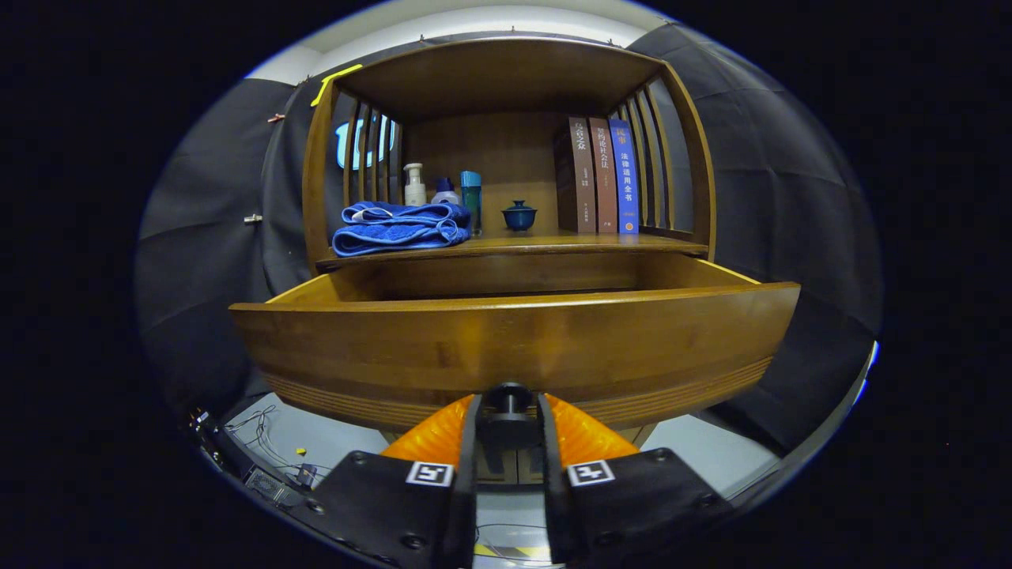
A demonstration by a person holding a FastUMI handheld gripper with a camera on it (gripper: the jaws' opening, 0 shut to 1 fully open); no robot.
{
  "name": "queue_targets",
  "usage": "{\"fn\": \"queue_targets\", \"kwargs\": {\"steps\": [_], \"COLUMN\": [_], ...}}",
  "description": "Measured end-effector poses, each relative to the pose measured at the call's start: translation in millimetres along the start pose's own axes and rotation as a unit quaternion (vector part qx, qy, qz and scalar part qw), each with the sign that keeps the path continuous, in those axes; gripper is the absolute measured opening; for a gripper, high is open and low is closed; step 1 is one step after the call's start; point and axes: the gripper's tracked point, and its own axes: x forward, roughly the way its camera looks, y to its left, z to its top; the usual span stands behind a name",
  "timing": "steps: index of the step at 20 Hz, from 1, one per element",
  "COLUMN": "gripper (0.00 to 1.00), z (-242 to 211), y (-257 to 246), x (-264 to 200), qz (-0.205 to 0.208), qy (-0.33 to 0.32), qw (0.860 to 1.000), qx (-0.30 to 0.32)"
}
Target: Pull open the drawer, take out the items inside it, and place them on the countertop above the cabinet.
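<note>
We saw the wooden countertop (545, 244) carrying a folded blue towel (399, 227) at its left end, bottles (443, 191) behind, a lidded cup (519, 215) mid-shelf, books (605, 175) upright at the right.

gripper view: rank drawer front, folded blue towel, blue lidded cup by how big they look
1. drawer front, though it sits nearest the camera, which inflates it
2. folded blue towel
3. blue lidded cup
The tool is shut on the drawer knob.

Staged home corner inside a recording booth: wooden cabinet (506, 237) backed by black cloth wall (791, 182), its surface (553, 243) dressed with folded blue towels (399, 227), toiletry bottles (415, 186), a small blue teacup (519, 215) and three upright books (605, 175).
</note>
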Motion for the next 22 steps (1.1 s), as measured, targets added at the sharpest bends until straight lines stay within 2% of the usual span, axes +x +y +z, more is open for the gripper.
{"fn": "queue_targets", "kwargs": {"steps": [1, 5, 10, 14, 17, 22], "gripper": [0.48, 1.00, 1.00, 1.00, 1.00, 1.00], "z": [4.9, 34.1, 94.8, 133.6, 156.7, 170.2], "y": [-0.2, -14.6, -20.1, -6.7, -2.0, 1.4], "x": [-2.1, -23.2, -45.2, -44.3, -28.3, 29.1], "qz": [0.005, -0.011, 0.000, 0.049, 0.070, 0.075], "qy": [-0.007, -0.044, -0.081, -0.060, -0.030, 0.080], "qw": [1.000, 0.999, 0.996, 0.997, 0.997, 0.994], "qx": [-0.001, -0.006, -0.025, -0.019, 0.007, 0.002]}}
